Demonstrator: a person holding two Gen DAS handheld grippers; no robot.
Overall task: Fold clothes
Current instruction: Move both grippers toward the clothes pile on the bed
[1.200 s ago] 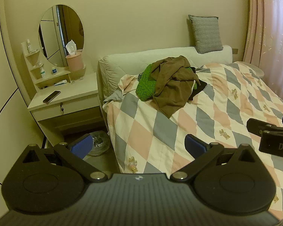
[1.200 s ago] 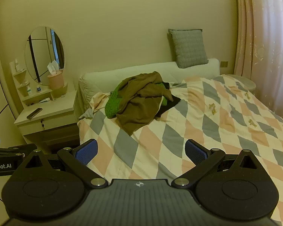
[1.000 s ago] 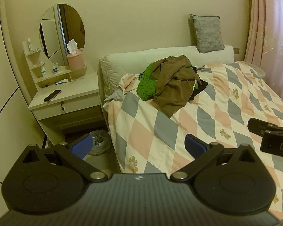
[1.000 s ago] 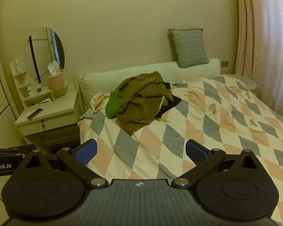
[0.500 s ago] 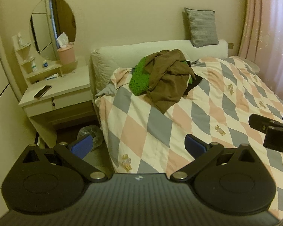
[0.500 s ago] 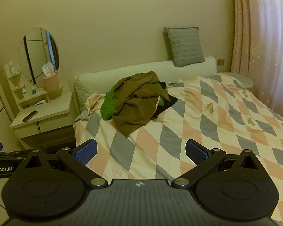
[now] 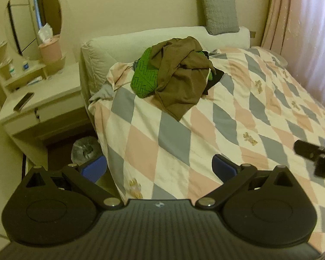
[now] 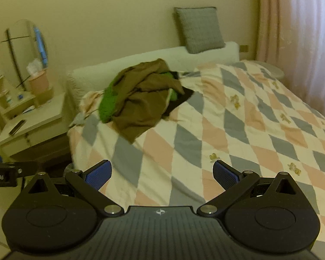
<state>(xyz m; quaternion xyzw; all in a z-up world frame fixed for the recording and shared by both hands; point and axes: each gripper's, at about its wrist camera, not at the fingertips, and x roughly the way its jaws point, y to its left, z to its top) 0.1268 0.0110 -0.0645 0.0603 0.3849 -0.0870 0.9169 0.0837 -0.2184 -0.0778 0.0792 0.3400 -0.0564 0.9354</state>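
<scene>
A heap of clothes lies near the head of the bed: a brown garment on top, a green knit piece under its left side, and a dark piece at its right. My left gripper is open and empty above the bed's near left corner, well short of the heap. My right gripper is open and empty over the quilt, also short of the heap. Each gripper's body shows at the other view's edge.
The bed carries a diamond-patterned quilt with a white headboard cushion and a grey pillow. A vanity table with mirror, tissue holder and phone stands left. A lined bin sits on the floor beside the bed. Pink curtains hang at right.
Both grippers have moved forward toward the bed and heap, which now looks larger and nearer. Both stay open and empty.
</scene>
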